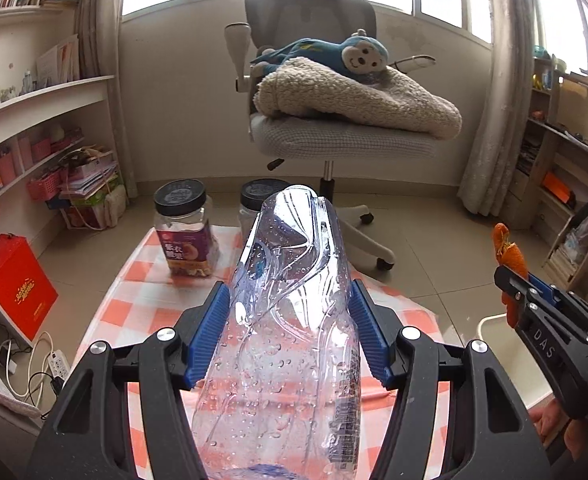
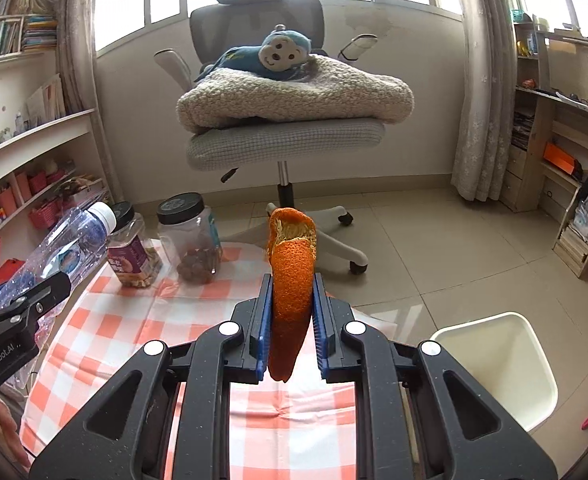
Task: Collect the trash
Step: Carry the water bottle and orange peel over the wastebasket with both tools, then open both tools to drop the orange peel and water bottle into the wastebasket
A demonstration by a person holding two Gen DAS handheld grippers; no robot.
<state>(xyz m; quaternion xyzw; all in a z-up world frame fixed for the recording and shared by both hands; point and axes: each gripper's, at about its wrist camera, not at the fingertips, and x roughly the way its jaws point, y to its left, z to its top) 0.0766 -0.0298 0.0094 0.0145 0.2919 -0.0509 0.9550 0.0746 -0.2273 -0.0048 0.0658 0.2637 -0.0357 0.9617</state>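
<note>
My left gripper (image 1: 290, 300) is shut on a clear, crumpled plastic bottle (image 1: 290, 320) and holds it above the checked cloth; the bottle, with its white cap, also shows in the right wrist view (image 2: 66, 248). My right gripper (image 2: 292, 284) is shut on a curled orange peel (image 2: 292, 280) and holds it above the cloth; peel and gripper also show in the left wrist view (image 1: 509, 256). A white bin (image 2: 497, 364) stands on the floor to the right, below the right gripper, and its rim shows in the left wrist view (image 1: 493, 324).
An orange-and-white checked cloth (image 2: 134, 320) covers the table. Two black-lidded jars (image 2: 134, 248) (image 2: 192, 236) stand at its far edge. A grey office chair (image 2: 286, 136) with a blanket and a blue monkey toy stands beyond. Shelves line both side walls.
</note>
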